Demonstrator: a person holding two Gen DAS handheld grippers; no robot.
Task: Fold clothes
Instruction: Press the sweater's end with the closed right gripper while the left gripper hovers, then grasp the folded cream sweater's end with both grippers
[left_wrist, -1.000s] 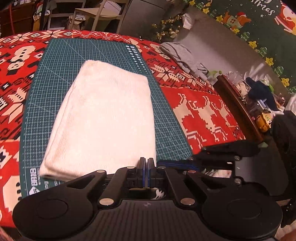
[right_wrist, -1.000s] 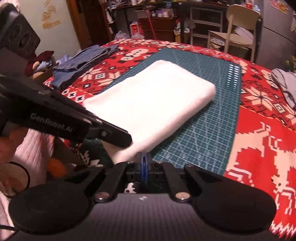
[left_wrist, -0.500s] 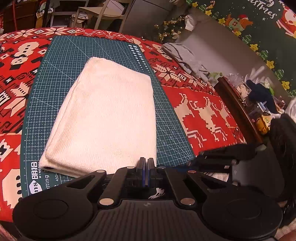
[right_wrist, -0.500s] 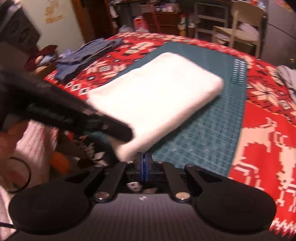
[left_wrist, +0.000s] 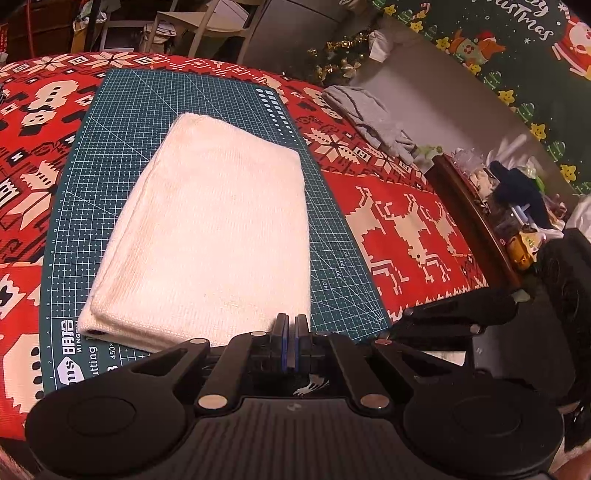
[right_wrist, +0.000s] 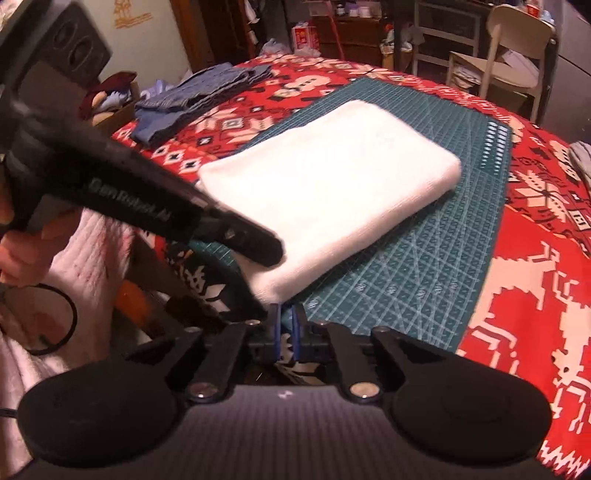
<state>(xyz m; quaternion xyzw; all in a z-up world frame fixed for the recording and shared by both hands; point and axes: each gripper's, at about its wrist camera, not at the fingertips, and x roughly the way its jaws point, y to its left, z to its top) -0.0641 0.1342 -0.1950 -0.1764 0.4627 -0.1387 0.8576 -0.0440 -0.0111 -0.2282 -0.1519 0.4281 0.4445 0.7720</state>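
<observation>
While the white cloth (left_wrist: 210, 236) lies folded into a thick oblong on the green mat (left_wrist: 122, 122), both grippers hang just off its near end. Seen from the left wrist, the left gripper (left_wrist: 290, 341) has its blue-edged pads pressed together with nothing between them, at the near right corner of the cloth but not gripping it. Seen from the right wrist, the right gripper (right_wrist: 285, 334) shows a narrow slit between its pads; the jaws have just been opening a little, and no cloth sits between them, the cloth's near corner lying just beyond the tips. In that same view the left gripper's black body crosses from the left, its tip over the near edge of the cloth, and a hand (right_wrist: 14, 243) holds it above a pink knit sleeve (right_wrist: 88, 266). The mat rests on a red tablecloth (left_wrist: 406, 229) with a white reindeer pattern. A pile of blue clothes (right_wrist: 195, 99) lies on the tablecloth at its far left, well apart from the mat, and a grey garment (left_wrist: 369, 114) lies at the table's far right edge. A pale chair (right_wrist: 509, 62) stands beyond the table.
</observation>
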